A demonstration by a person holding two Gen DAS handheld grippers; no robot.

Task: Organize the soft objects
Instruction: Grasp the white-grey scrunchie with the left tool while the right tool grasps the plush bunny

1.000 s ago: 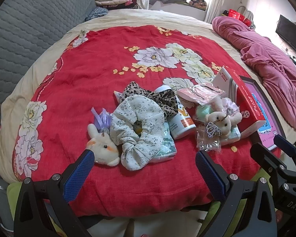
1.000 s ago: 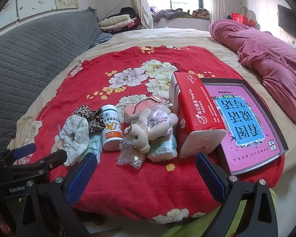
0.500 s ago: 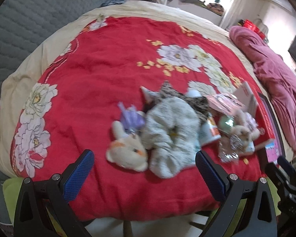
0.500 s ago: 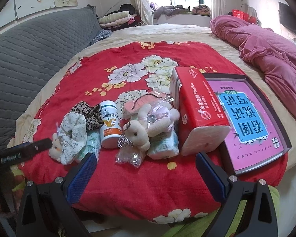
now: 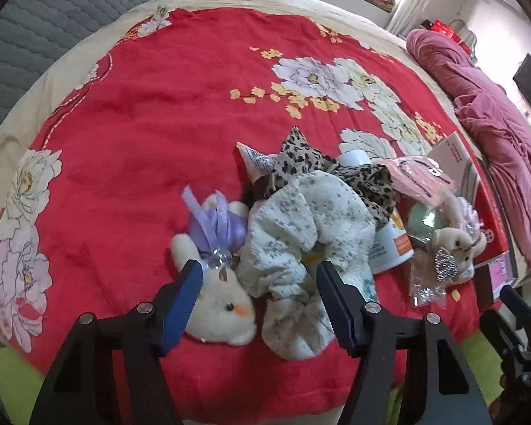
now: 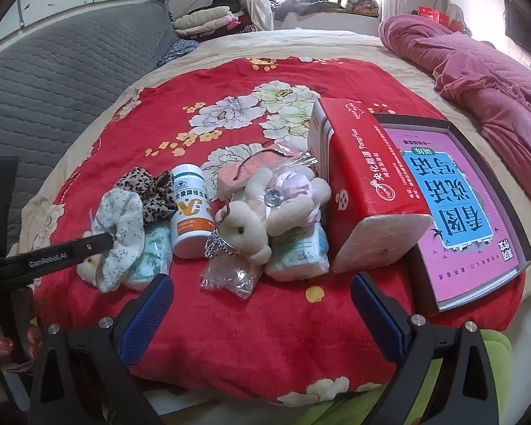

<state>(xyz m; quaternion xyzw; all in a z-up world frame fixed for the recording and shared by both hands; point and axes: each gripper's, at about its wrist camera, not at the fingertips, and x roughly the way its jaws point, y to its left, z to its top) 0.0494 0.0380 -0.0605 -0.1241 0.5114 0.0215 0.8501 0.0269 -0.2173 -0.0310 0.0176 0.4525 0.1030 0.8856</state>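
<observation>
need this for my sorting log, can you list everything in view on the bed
floral scrunchie: 1, white-grey, front left, between left jaws
white plush: 1, lilac bow, beside scrunchie
leopard scrunchie: 1, brown, behind floral one
bottle: 1, white-orange, centre
beige plush: 1, centre
tissue packs: 2, pale green, under soft things
red box: 1, right
pink book: 1, far right
left gripper: jaws just been closing, astride scrunchie and plush
right gripper: open, empty

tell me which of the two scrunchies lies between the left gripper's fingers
The white floral scrunchie, beside the white plush bunny. The leopard-print scrunchie lies behind it, beyond the left gripper, whose jaws have just been closing.
</observation>
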